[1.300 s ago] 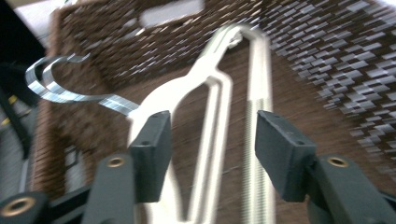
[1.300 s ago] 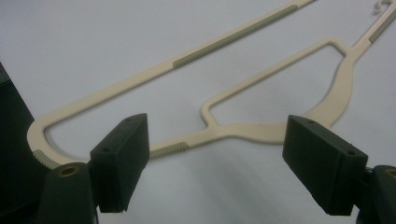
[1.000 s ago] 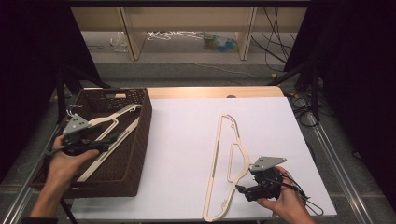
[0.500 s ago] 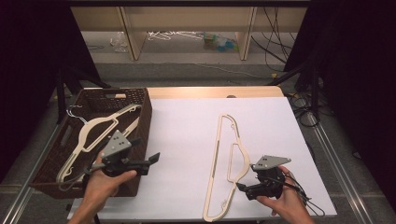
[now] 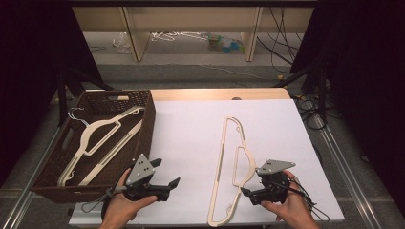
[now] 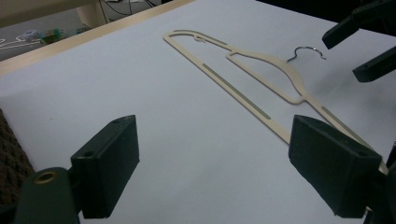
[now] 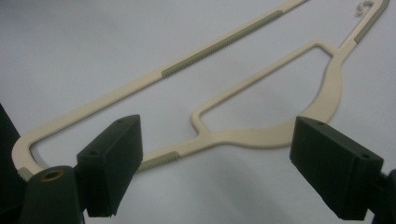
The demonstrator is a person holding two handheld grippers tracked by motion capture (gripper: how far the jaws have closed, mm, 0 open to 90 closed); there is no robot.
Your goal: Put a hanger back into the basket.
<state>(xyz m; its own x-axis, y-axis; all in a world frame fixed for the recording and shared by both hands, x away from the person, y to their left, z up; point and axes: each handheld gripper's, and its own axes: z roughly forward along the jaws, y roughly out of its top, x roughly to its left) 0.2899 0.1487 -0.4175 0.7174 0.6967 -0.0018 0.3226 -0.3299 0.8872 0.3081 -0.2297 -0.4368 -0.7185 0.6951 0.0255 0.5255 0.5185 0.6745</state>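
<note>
A cream hanger (image 5: 220,162) lies flat on the white sheet, its long bar running from far to near. My right gripper (image 5: 247,194) sits by the near end and points at it. Its jaws have just been opening and stand open, with the hanger (image 7: 222,43) on the sheet ahead of them and untouched. My left gripper (image 5: 165,172) is low over the sheet's near left and points right. Its jaws have also just been opening and hold nothing (image 6: 215,163). Beyond them lie the hanger (image 6: 236,91), its metal hook (image 6: 306,50) and the right gripper (image 6: 359,49).
A brown woven basket (image 5: 145,129) stands at the left edge of the sheet, with a second cream hanger (image 5: 102,129) lying in it. A wooden strip borders the table's far edge. Cables trail on the floor at the right.
My left hand has come out of the basket, rightward and down, to the near part of the sheet. The basket's hanger stays behind in it. The right hand has kept still.
</note>
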